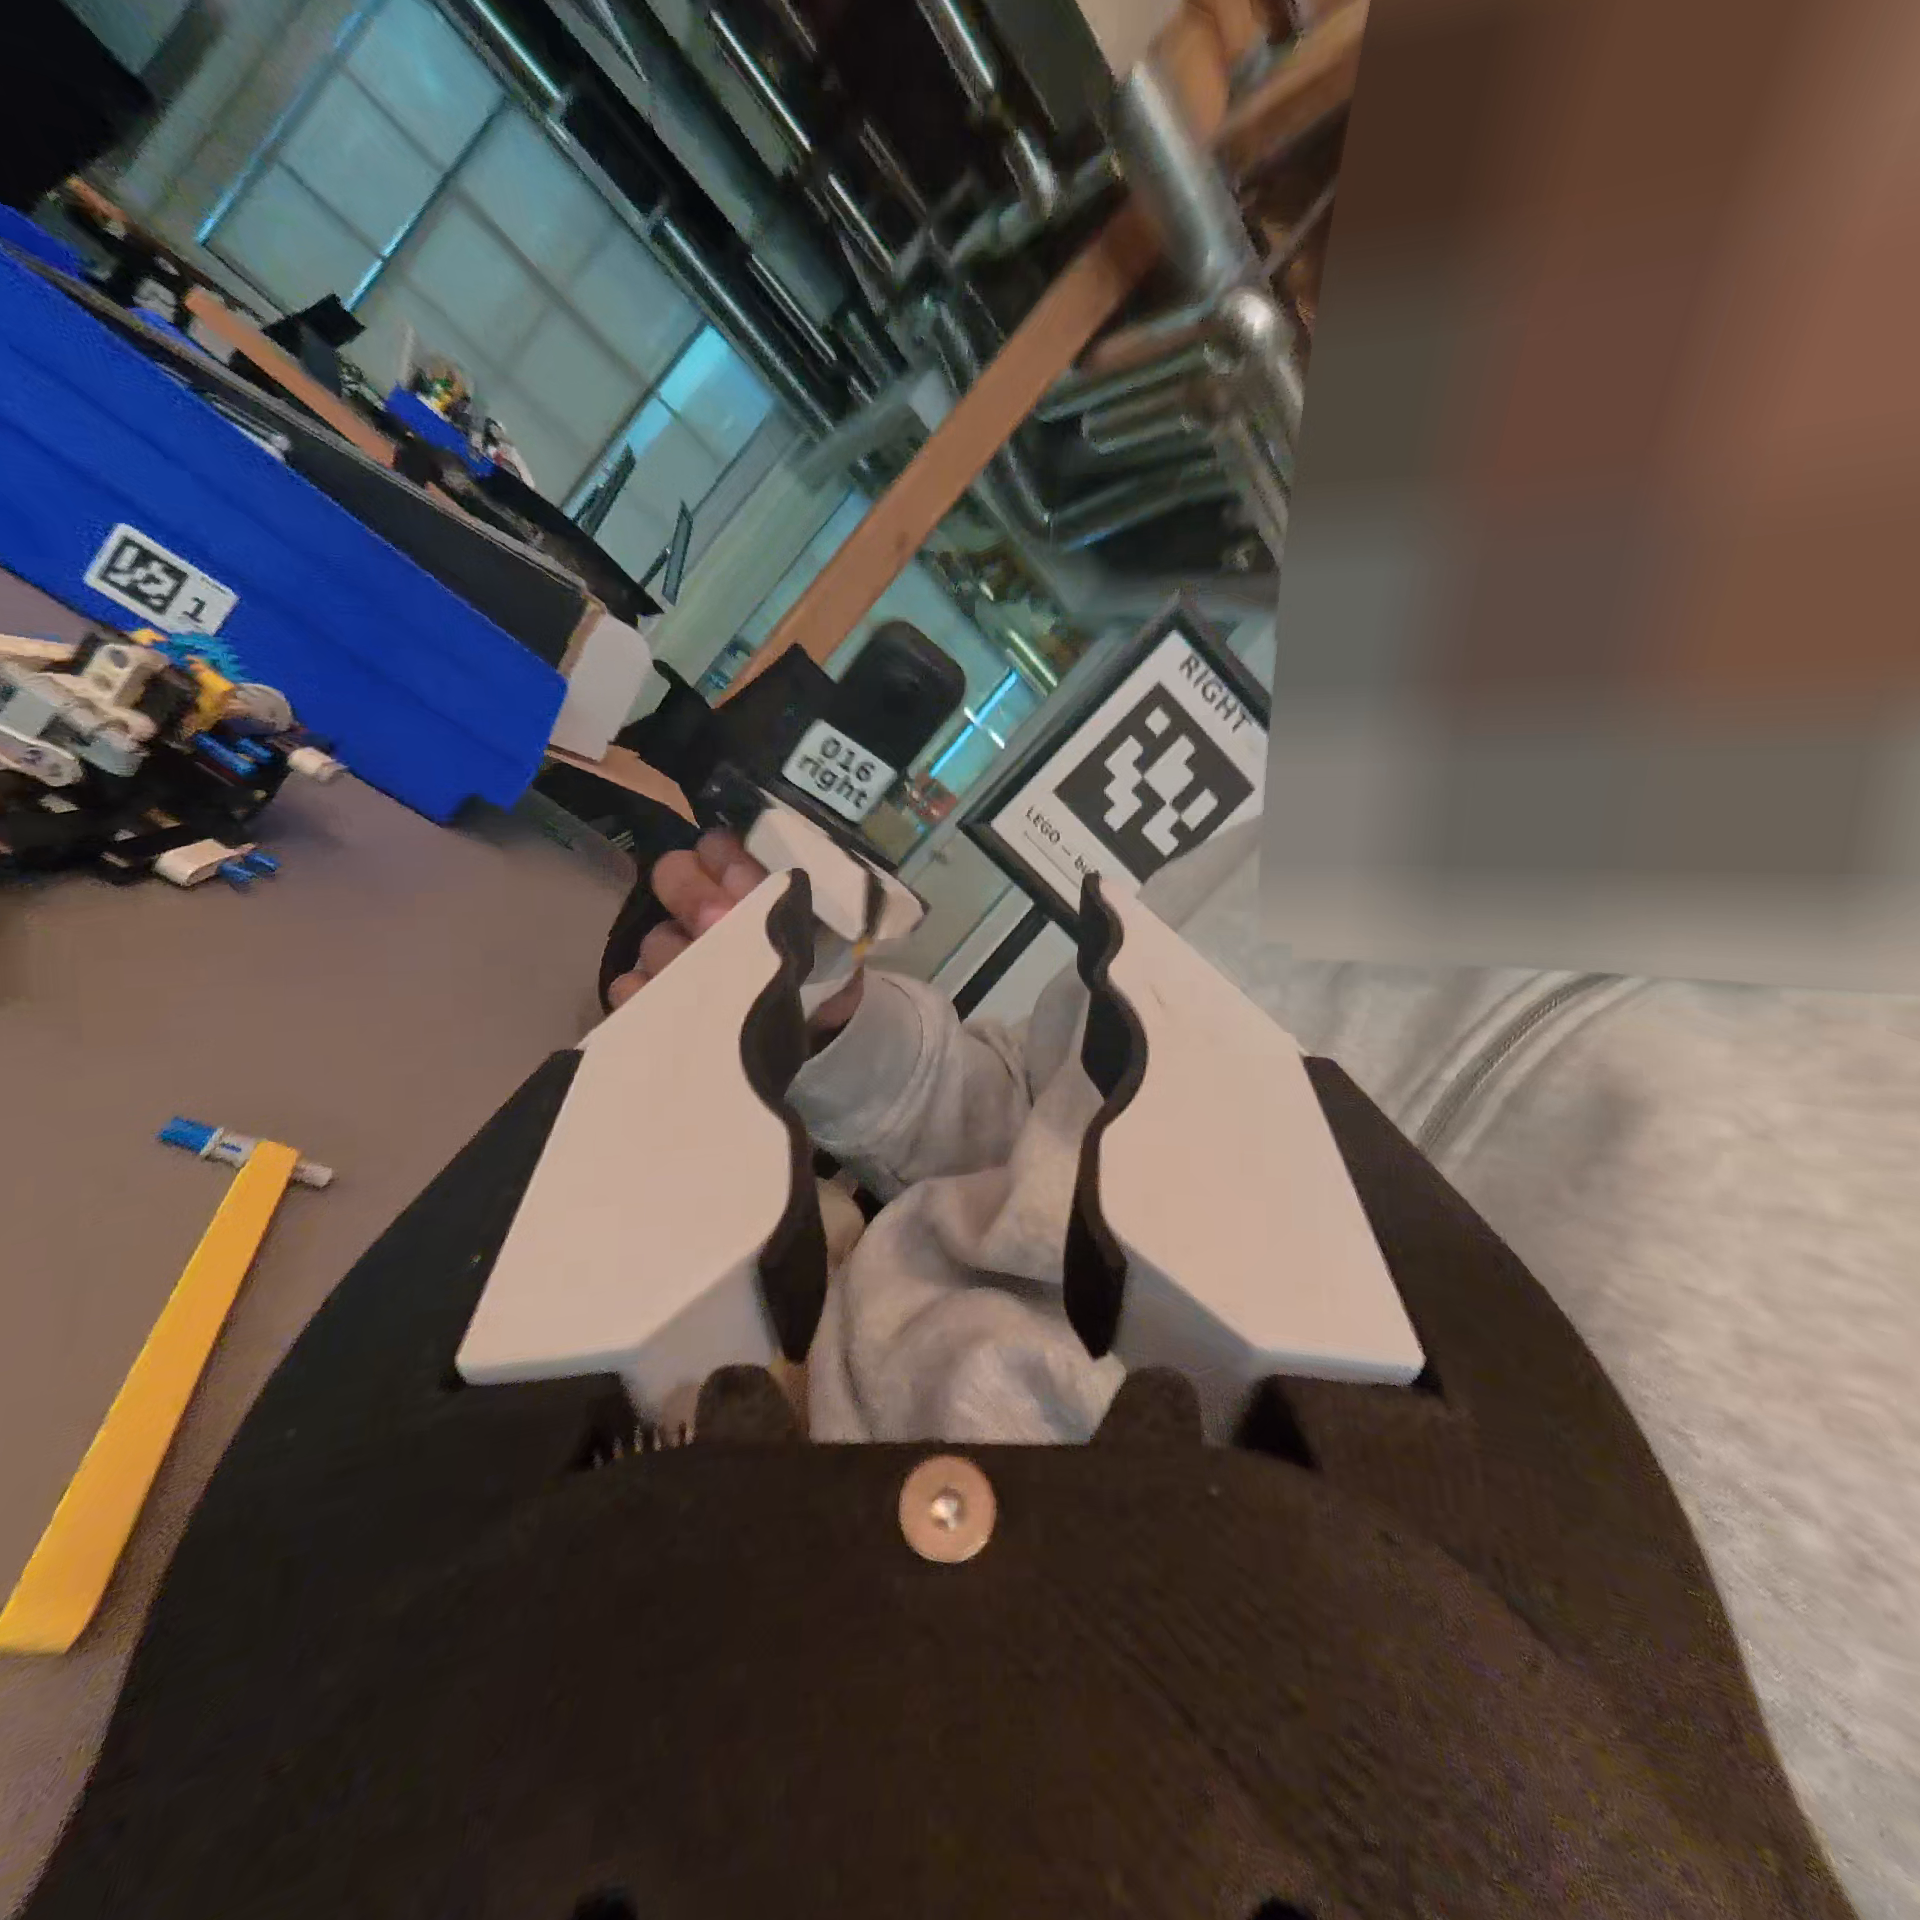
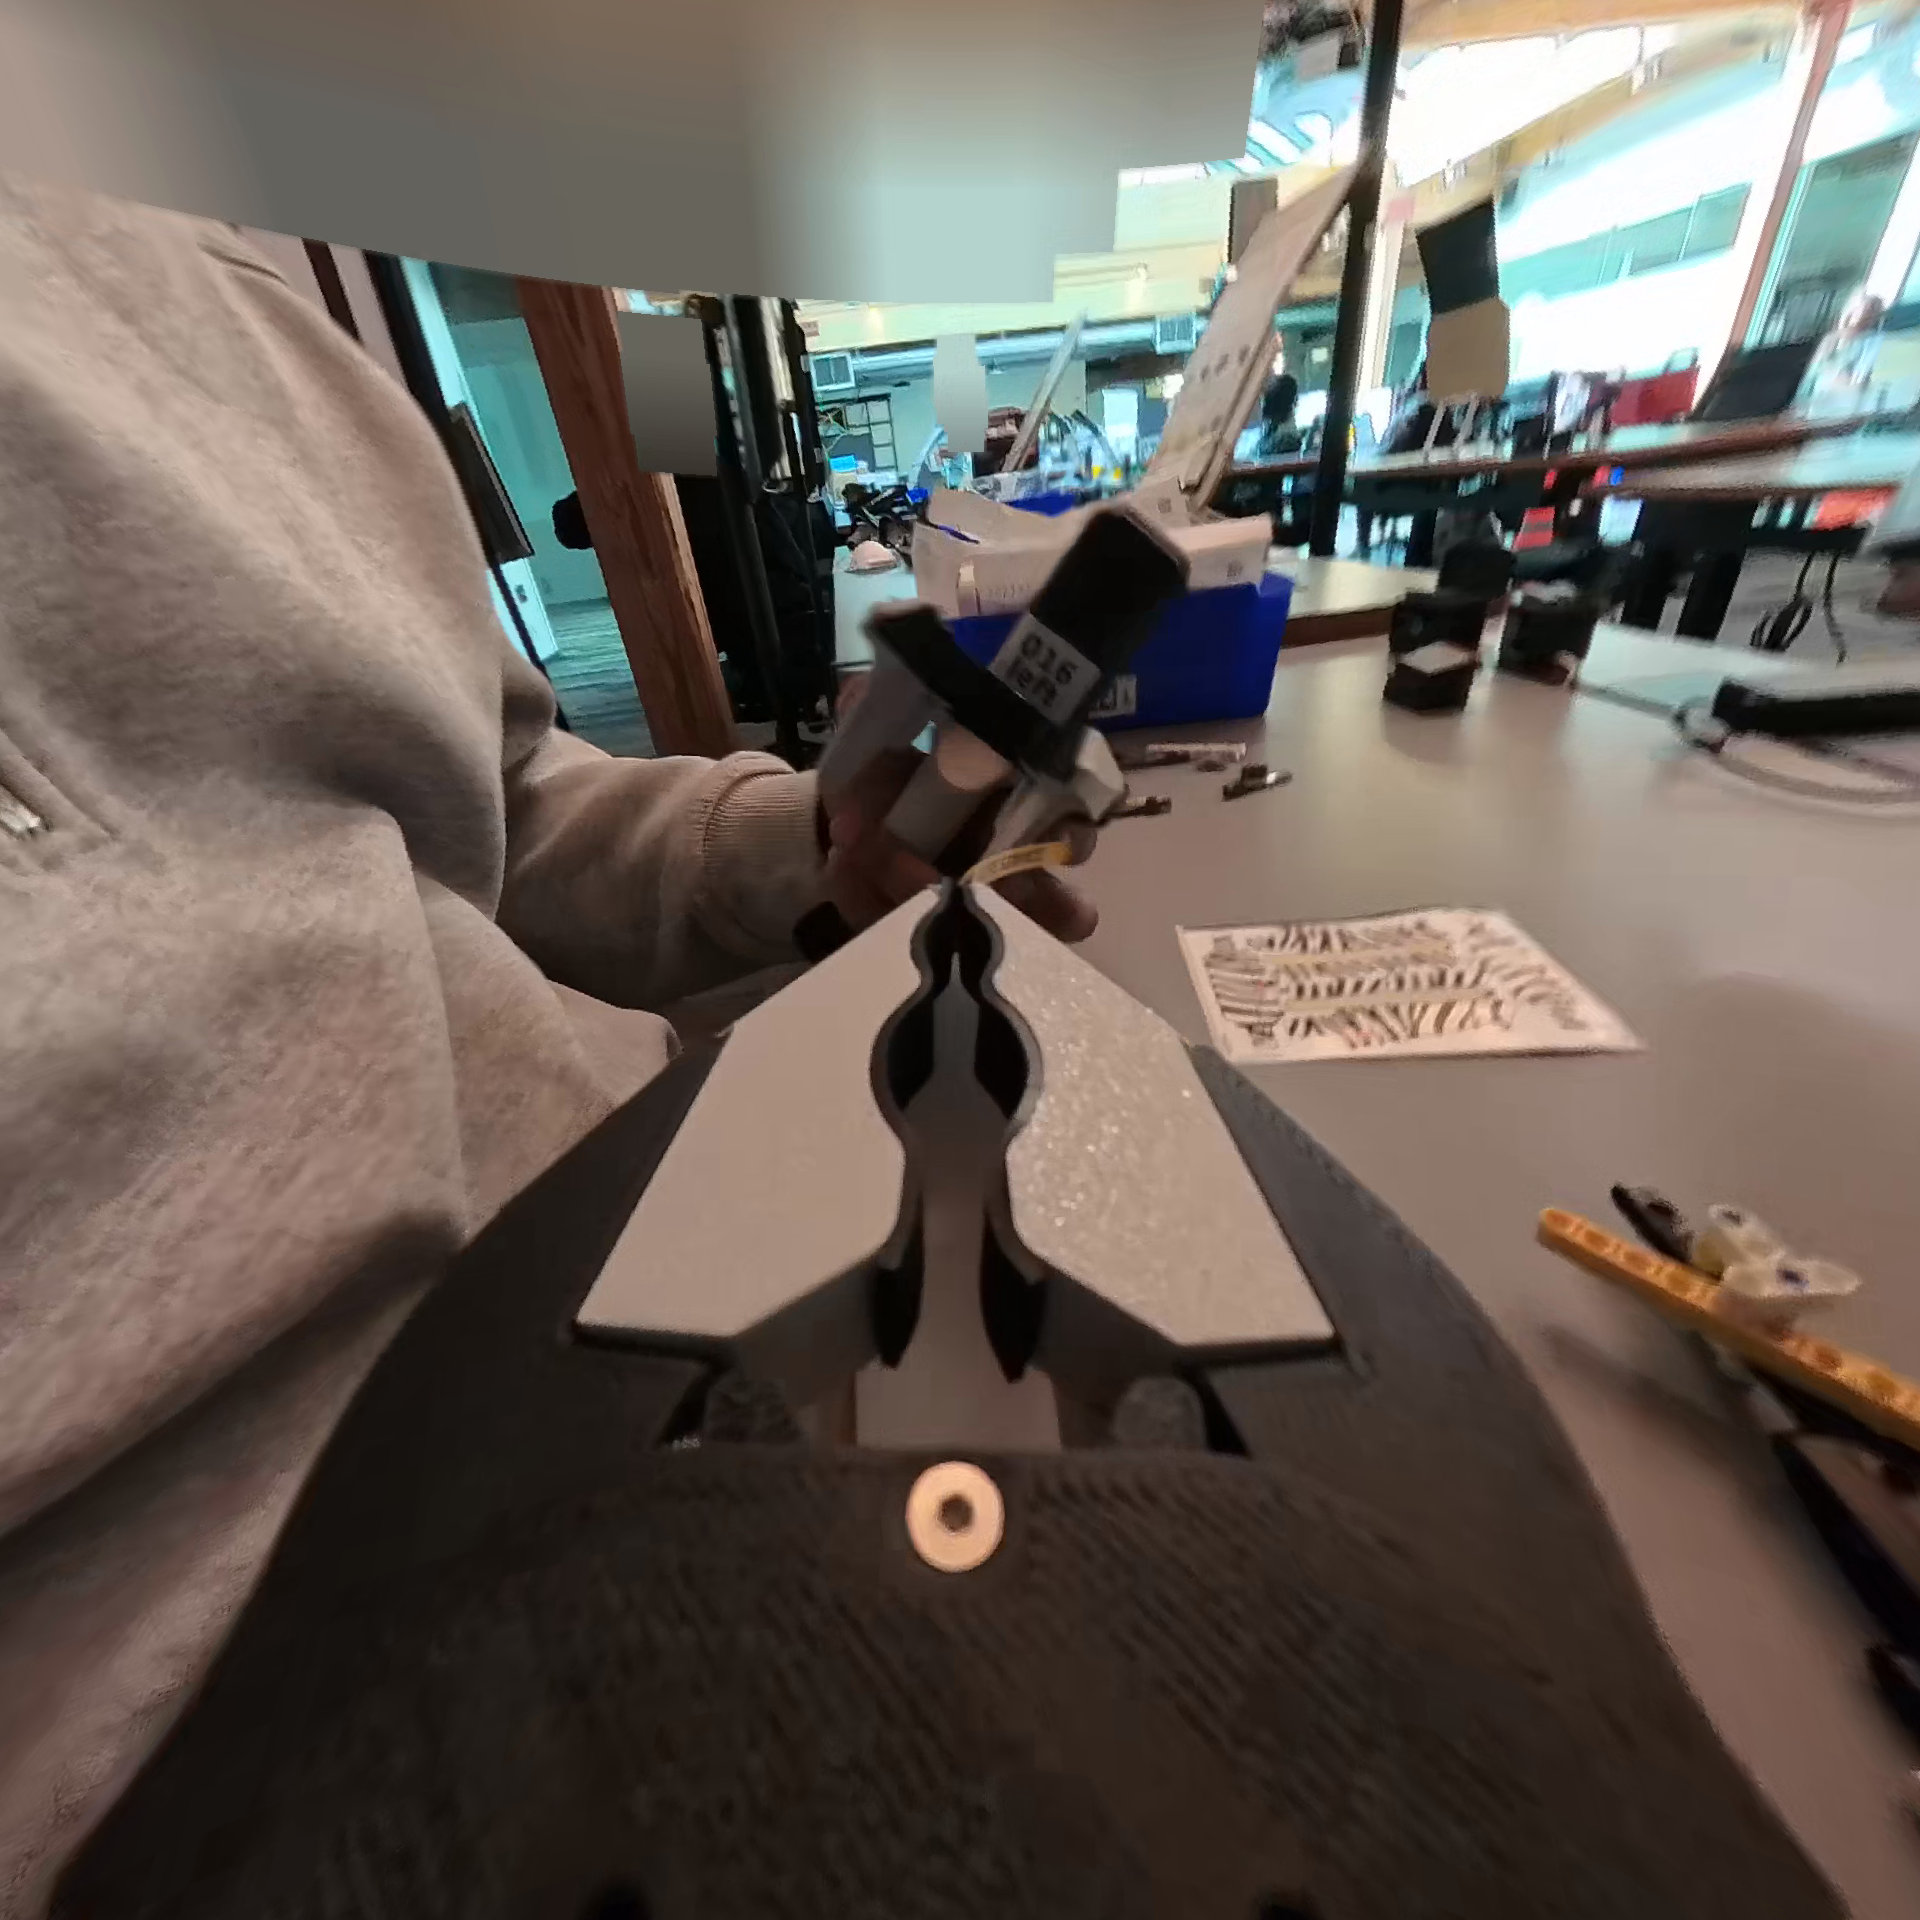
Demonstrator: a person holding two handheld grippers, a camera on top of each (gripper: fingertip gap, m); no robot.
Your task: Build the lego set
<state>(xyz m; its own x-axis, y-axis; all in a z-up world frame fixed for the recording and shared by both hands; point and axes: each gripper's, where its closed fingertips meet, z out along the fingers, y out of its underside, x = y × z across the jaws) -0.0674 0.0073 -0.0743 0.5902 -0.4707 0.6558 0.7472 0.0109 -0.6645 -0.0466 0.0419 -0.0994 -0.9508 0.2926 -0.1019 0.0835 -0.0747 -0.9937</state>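
Observation:
My right gripper [image 2: 951, 891] is shut, its tips pinching the end of a small yellow strip [image 2: 1023, 857]. It is held up in front of the person's grey sleeve. My left gripper [image 1: 940, 904] is open and empty, and the right gripper [image 1: 878, 920] with the yellow strip [image 1: 860, 943] shows just beyond its left fingertip. In the right wrist view the left gripper [image 2: 1013, 805] hovers just behind the strip. A partly built lego model [image 1: 114, 717] stands on the grey table at the far left. A sticker sheet [image 2: 1392, 987] lies flat on the table to the right.
A blue bin [image 1: 312, 623] stands behind the model. A long yellow beam [image 1: 156, 1382] with a blue pin [image 1: 197, 1138] lies at the left. A yellow beam with white pieces [image 2: 1714, 1320] lies at the right. A framed marker sign [image 1: 1153, 779] stands beyond the grippers. The person's grey sweatshirt [image 2: 260, 831] is close by. Across from one pair of fingers to the other is roughly 6 cm. Left tips and right tips are each some 20 cm from the partly built lego model [image 1: 114, 717].

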